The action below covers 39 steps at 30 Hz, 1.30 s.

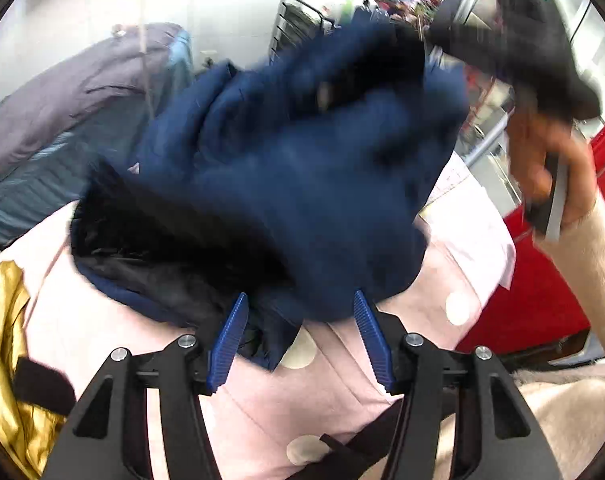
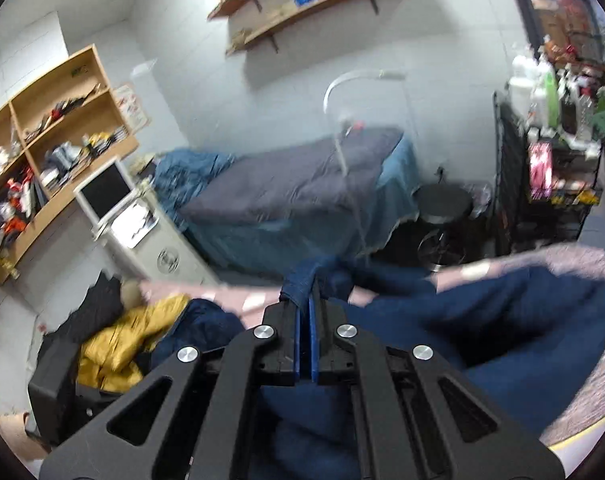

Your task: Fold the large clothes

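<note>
A navy padded jacket (image 1: 302,160) with black fur trim hangs blurred above the pink dotted cover (image 1: 422,300). My left gripper (image 1: 302,312) stands open below it, blue pads apart; the jacket's lower edge dips between the fingertips, and the pads do not visibly press on it. The right gripper (image 2: 307,300) is shut on a fold of the navy jacket (image 2: 502,320), which bunches over its tips. In the left wrist view the right gripper's black body (image 1: 522,40) is up at the top right, held by a person's hand (image 1: 542,160) in a beige sleeve.
A gold jacket (image 1: 2,320) lies at the cover's left edge, also seen as the gold jacket (image 2: 118,344). Beyond stand a treatment bed with a grey blanket (image 2: 302,184), a black stool (image 2: 442,204), a white cabinet with a monitor (image 2: 106,192) and a red panel (image 1: 542,280).
</note>
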Tool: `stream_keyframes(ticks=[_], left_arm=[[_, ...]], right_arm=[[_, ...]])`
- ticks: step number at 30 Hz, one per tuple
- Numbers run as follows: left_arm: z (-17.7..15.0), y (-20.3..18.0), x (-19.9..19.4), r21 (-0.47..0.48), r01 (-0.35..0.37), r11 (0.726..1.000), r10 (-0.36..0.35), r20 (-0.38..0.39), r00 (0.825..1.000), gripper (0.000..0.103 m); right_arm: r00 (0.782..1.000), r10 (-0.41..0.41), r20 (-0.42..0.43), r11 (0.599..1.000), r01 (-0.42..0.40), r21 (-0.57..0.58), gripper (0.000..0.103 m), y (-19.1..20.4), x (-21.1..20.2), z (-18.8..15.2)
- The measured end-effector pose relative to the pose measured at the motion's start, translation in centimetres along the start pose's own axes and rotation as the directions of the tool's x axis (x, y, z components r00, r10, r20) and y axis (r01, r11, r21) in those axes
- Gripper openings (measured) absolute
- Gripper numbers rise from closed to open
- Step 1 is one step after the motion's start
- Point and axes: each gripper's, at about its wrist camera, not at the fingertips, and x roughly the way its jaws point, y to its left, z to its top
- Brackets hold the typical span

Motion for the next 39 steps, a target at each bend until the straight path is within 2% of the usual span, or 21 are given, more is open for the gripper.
stream_keyframes(ticks=[1, 2, 3, 6, 7, 9, 11, 14, 17, 19, 20, 22, 23, 25, 27, 29, 32, 34, 37, 38, 39], left_arm=[[0.2, 0.3, -1.4, -0.014, 0.01, 1.0, -0.009, 0.049, 0.999, 0.058], [0.8, 0.9, -2.3, -0.024, 0.021, 0.999, -0.019, 0.083, 0.996, 0.073], [1.5, 1.2, -3.1, -0.035, 0.034, 0.999, -0.03, 0.121, 0.992, 0.098], [4.6, 2.8, -1.9, 0.005, 0.001, 1.0, -0.002, 0.154, 0.988, 0.097], [6.2, 3.3, 0.1, 0.043, -0.047, 0.998, 0.041, 0.133, 0.99, 0.097], [8.3, 3.6, 3.5, 0.068, -0.061, 0.996, 0.056, 0.072, 0.996, 0.097], [10.5, 3.7, 7.1, 0.035, 0.016, 0.999, -0.017, 0.012, 1.0, 0.097], [13.0, 2.6, 12.2, -0.031, 0.145, 0.989, -0.147, -0.079, 0.986, 0.097], [14.2, 0.8, 16.8, -0.031, 0.136, 0.99, -0.139, -0.167, 0.976, 0.096], [14.7, -0.1, 19.6, -0.071, 0.182, 0.981, -0.194, -0.237, 0.952, 0.096], [14.8, 0.1, 20.7, -0.075, 0.176, 0.982, -0.19, -0.274, 0.943, 0.096], [14.7, -0.8, 23.2, -0.038, 0.087, 0.996, -0.095, -0.347, 0.933, 0.084], [14.3, -1.3, 23.9, 0.004, 0.039, 0.999, -0.035, -0.35, 0.936, 0.063], [13.6, -1.4, 25.4, 0.045, 0.011, 0.999, 0.006, -0.357, 0.934, 0.049], [12.9, -1.0, 25.6, 0.038, -0.003, 0.999, 0.017, -0.359, 0.933, 0.035], [12.2, -0.6, 25.2, 0.041, -0.019, 0.999, 0.032, -0.33, 0.944, 0.032], [12.2, 0.2, 24.1, 0.018, -0.028, 0.999, 0.032, -0.283, 0.959, 0.029], [12.0, 0.4, 22.8, 0.006, -0.041, 0.999, 0.041, -0.244, 0.969, 0.026], [11.7, 0.3, 21.3, -0.005, -0.054, 0.999, 0.053, -0.19, 0.98, 0.024], [11.4, 0.4, 20.6, -0.014, -0.045, 0.999, 0.042, -0.181, 0.983, 0.024], [11.1, 0.5, 20.3, -0.021, -0.04, 0.999, 0.036, -0.18, 0.983, 0.022]], right_arm=[[0.999, -0.011, -0.035, 1.0, 0.011, 0.002, 0.004, -0.1, -0.3, -1.0], [0.996, -0.025, -0.082, 0.999, 0.027, 0.02, 0.003, -0.6, -0.4, -2.9], [0.991, -0.023, -0.135, 0.998, 0.031, 0.057, 0.004, -1.4, -0.4, -5.1], [0.968, -0.016, -0.251, 0.981, 0.064, 0.184, 0.004, -3.3, 0.0, -11.3], [0.962, -0.015, -0.273, 0.976, 0.073, 0.204, 0.004, -3.6, 0.1, -12.8], [0.959, -0.029, -0.281, 0.969, 0.095, 0.227, 0.004, -3.8, 0.0, -14.7], [0.966, -0.028, -0.256, 0.96, 0.097, 0.263, 0.004, -3.7, -0.8, -15.3], [0.969, -0.088, -0.23, 0.968, 0.137, 0.211, 0.004, -3.0, -1.4, -15.5], [0.961, -0.141, -0.236, 0.978, 0.172, 0.117, 0.004, -1.2, -1.4, -15.2], [0.955, -0.162, -0.248, 0.98, 0.186, 0.075, 0.004, -0.5, -1.2, -15.8], [0.951, -0.178, -0.254, 0.979, 0.196, 0.048, 0.005, -0.1, -1.0, -16.1], [0.942, -0.208, -0.263, 0.977, 0.214, -0.007, 0.005, 0.5, -0.7, -16.4], [0.938, -0.23, -0.259, 0.973, 0.226, -0.044, 0.007, 1.1, -0.4, -16.6], [0.936, -0.241, -0.256, 0.97, 0.232, -0.069, 0.015, 1.5, -0.2, -16.8], [0.939, -0.232, -0.254, 0.973, 0.228, -0.048, 0.054, 1.2, -0.8, -17.0], [0.939, -0.28, -0.198, 0.959, 0.284, -0.01, 0.072, 0.2, -2.4, -17.0], [0.944, -0.307, -0.123, 0.936, 0.323, 0.142, 0.078, -3.2, -5.1, -16.7], [0.946, -0.287, -0.152, 0.914, 0.318, 0.252, 0.079, -6.0, -4.7, -16.2], [0.965, -0.153, -0.211, 0.824, 0.243, 0.513, 0.079, -11.7, -1.5, -16.2], [0.969, -0.12, -0.218, 0.8, 0.224, 0.557, 0.079, -12.7, -0.5, -16.5], [0.962, -0.12, -0.247, 0.773, 0.246, 0.585, 0.073, -13.5, 0.8, -17.0]])
